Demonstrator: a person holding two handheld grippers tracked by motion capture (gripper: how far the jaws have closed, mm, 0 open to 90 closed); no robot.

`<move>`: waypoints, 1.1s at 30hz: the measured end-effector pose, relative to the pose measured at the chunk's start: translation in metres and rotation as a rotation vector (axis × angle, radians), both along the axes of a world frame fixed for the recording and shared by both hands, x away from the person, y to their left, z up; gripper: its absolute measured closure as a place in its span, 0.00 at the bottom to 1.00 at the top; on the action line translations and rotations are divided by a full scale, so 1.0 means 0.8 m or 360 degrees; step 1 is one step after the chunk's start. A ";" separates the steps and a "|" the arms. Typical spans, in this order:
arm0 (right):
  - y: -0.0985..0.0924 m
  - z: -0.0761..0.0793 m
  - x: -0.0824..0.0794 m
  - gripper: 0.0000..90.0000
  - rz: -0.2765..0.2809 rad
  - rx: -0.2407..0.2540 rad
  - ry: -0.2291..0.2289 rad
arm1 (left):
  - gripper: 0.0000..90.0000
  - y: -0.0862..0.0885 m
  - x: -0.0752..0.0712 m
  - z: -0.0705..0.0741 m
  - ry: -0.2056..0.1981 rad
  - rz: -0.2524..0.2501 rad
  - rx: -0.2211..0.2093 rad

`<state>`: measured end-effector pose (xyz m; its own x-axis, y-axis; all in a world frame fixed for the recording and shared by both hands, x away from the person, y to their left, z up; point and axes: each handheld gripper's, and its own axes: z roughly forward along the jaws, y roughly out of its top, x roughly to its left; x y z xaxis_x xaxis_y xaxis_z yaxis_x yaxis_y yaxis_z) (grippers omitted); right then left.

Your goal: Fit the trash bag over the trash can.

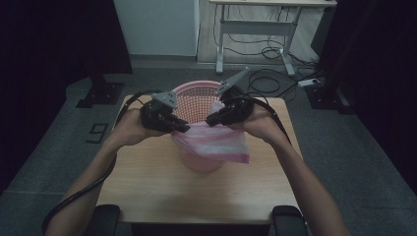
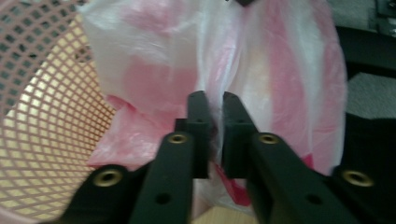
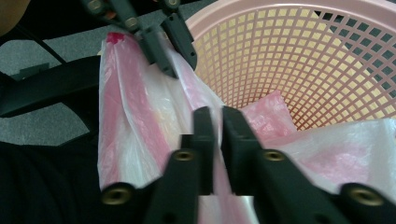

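A pink mesh basket (image 1: 194,96) stands on the wooden table (image 1: 147,187). A pink-and-white striped plastic bag (image 1: 216,142) is stretched over its near rim and hangs down its front. My left gripper (image 1: 186,129) pinches the bag's left edge, and my right gripper (image 1: 209,120) pinches it just to the right. In the left gripper view the jaws (image 2: 215,100) stand nearly together with bag film (image 2: 154,56) between them, beside the basket wall (image 2: 42,140). In the right gripper view the jaws (image 3: 215,114) clamp the bag (image 3: 135,121) at the basket rim (image 3: 303,56), with the left gripper (image 3: 180,65) farther off.
A white desk frame (image 1: 255,24) stands beyond the table, with cables (image 1: 270,49) on the floor. A black stand base (image 1: 101,93) sits at the far left. Black pads (image 1: 103,216) (image 1: 287,216) mark the table's near corners.
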<state>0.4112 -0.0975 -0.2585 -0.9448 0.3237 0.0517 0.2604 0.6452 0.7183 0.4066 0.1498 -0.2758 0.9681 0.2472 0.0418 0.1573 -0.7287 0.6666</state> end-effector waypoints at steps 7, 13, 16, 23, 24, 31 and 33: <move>0.019 0.022 -0.015 0.71 0.0092 0.0059 -0.0030 | 0.96 -0.006 0.011 0.008 0.0050 0.0070 0.0001; 0.051 0.000 -0.021 0.67 0.0211 -0.0060 0.0000 | 0.96 -0.006 0.013 0.004 0.0076 0.0050 -0.0032; 0.057 -0.016 -0.017 0.97 0.0207 -0.0110 -0.0028 | 0.96 -0.001 0.015 0.002 0.0047 0.0070 -0.0030; -0.004 -0.020 -0.006 0.98 0.0011 -0.0152 -0.0066 | 0.98 0.050 0.018 0.002 -0.0044 0.0236 -0.0090; -0.018 -0.020 -0.004 0.98 -0.0040 -0.0160 -0.0076 | 0.98 0.058 0.019 0.002 -0.0047 0.0259 -0.0088; -0.079 -0.026 0.006 0.95 -0.0230 -0.0113 -0.0039 | 0.96 0.082 0.029 -0.001 -0.0016 0.0353 -0.0138; -0.076 -0.023 0.007 0.88 -0.0233 -0.0094 -0.0050 | 0.95 0.080 0.032 0.000 -0.0014 0.0355 -0.0141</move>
<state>0.4170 -0.1587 -0.2772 -0.8881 0.4597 -0.0002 0.3327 0.6432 0.6896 0.4320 0.2137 -0.2754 0.8888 0.4578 0.0184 0.3019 -0.6153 0.7282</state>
